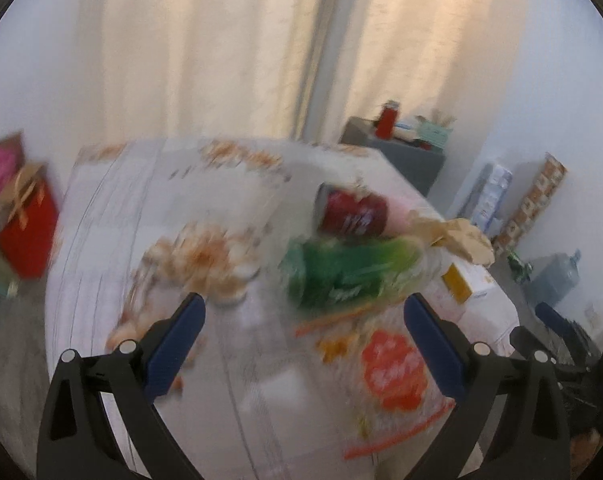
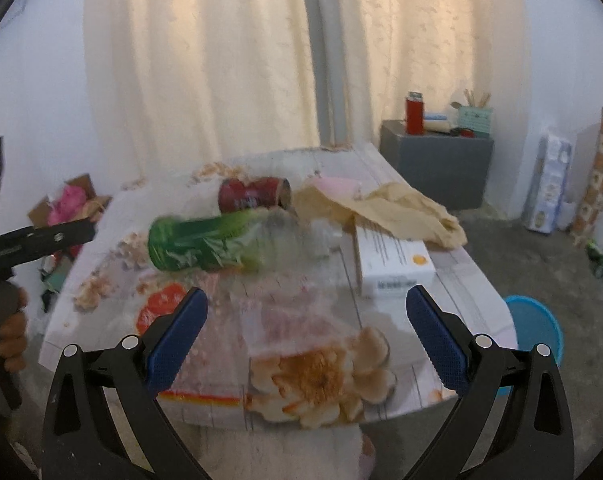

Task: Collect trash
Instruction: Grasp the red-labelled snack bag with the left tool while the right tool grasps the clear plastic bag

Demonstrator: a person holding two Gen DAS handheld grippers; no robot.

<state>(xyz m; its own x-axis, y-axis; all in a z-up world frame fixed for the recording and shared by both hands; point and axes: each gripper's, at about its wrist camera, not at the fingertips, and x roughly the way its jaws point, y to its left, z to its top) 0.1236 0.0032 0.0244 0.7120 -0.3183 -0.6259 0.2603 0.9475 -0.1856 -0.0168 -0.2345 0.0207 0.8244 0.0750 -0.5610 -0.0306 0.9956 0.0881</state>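
A green plastic bottle (image 2: 205,246) lies on its side on the flower-print table (image 2: 453,312), with a red can (image 2: 253,195) lying just behind it. A white box (image 2: 395,268) and a crumpled beige bag (image 2: 405,208) rest to the right. A clear wrapper with a red-orange label (image 2: 161,308) lies at the table's near side. My right gripper (image 2: 306,320) is open above the near edge, nothing between its fingers. My left gripper (image 1: 303,330) is open too, hovering in front of the green bottle (image 1: 341,276) and red can (image 1: 353,212); that view is motion-blurred.
A blue bucket (image 2: 535,330) stands on the floor right of the table. A cardboard box with pink stuff (image 2: 71,202) sits at the left. A grey cabinet (image 2: 437,164) with a red flask is at the back right. Curtains hang behind.
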